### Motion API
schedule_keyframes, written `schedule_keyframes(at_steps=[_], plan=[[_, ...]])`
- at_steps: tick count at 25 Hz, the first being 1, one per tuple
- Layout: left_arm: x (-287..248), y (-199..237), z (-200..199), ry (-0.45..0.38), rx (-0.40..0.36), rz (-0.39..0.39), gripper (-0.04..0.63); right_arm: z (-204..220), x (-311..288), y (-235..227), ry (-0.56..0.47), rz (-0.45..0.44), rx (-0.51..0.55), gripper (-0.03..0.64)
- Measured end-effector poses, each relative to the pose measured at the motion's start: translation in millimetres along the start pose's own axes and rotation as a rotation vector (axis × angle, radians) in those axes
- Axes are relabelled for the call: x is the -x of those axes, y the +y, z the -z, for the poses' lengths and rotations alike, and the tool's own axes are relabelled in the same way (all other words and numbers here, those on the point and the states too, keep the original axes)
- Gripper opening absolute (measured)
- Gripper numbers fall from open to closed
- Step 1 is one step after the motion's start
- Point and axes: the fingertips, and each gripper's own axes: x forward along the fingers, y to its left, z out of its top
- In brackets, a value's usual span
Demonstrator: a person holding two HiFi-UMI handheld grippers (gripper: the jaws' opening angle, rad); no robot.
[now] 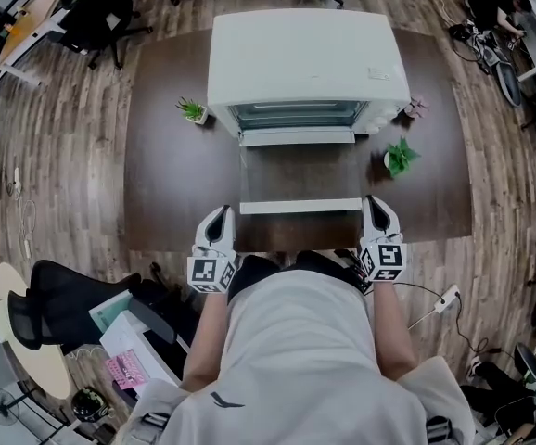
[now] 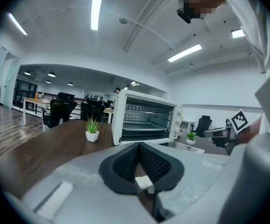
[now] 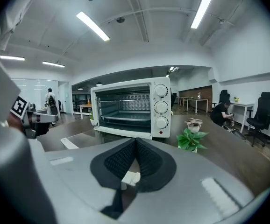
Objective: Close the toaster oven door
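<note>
Pale shirt fabric [image 1: 310, 341] on the person's torso is filling the foreground. Just beyond it, the left gripper [image 1: 220, 213] and right gripper [image 1: 376, 202] are hovering with jaws pressed together and empty. They are flanking the white handle [image 1: 300, 206] of the toaster oven door [image 1: 300, 172], which is lying open and flat before the white toaster oven [image 1: 305, 58] on the dark table [image 1: 171, 174].

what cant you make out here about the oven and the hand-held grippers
- Markings on the dials of the toaster oven: too small in both gripper views; in the head view its top hides the dials.
- Whether the left hand-held gripper or right hand-held gripper touches the open door: head view too steep, gripper bodies block their own views.
</note>
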Motion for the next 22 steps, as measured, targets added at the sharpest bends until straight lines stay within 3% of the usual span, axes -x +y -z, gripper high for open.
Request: schedule_keyframes(at_steps=[6,14,18,22], plan=[[-10,-4,36,0.072,0.000,0.073,0.013,38,0,4,0.079,0.024,0.011,0.031],[-16,-5,67,0.161,0.048,0.108,0.150,73,-2,4,0.174,0.041,-0.010,0.122],[-16,-8,76,0.184,0.057,0.121,0.156,76,-2,3,0.172,0.053,-0.031,0.129],[-18,-14,80,0.191,0.050,0.148,0.156,93,-3,8,0.238,-0.006,-0.021,0.166]])
